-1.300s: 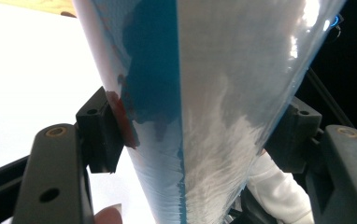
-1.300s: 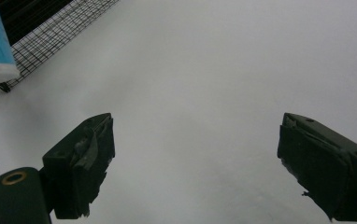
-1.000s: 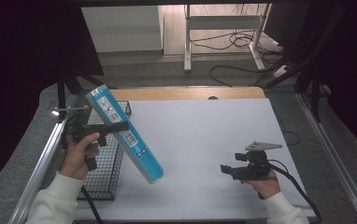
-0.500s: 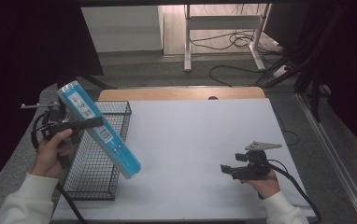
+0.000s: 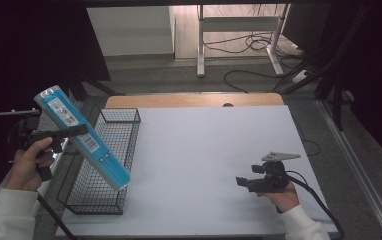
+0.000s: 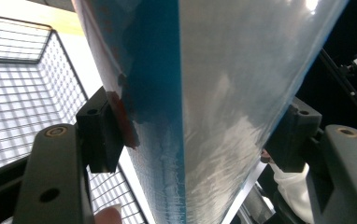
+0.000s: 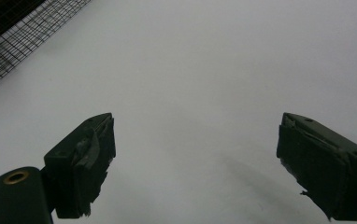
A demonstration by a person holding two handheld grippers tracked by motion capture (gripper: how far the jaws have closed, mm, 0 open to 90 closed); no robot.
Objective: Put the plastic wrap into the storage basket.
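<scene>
Blue pkg (image 5: 81, 137) fills most of the left gripper view, ends cut off, label too small to read. Long axis tilted: top end up-left, lower end down-right over wire basket (image 5: 124, 118). Left gripper (image 5: 74, 131) clamped on pkg mid-length. Right gripper (image 7: 195, 163) jaws wide apart, low over white table (image 5: 204, 150).

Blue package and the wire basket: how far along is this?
Done: the left tongs are shut on the blue package, lifted clear of the white table. In hand: it hangs tilted over the wire basket, its lower end above the basket's right rim. Left, likely: lower it in and release. The right tongs are open, low over bare table.
</scene>
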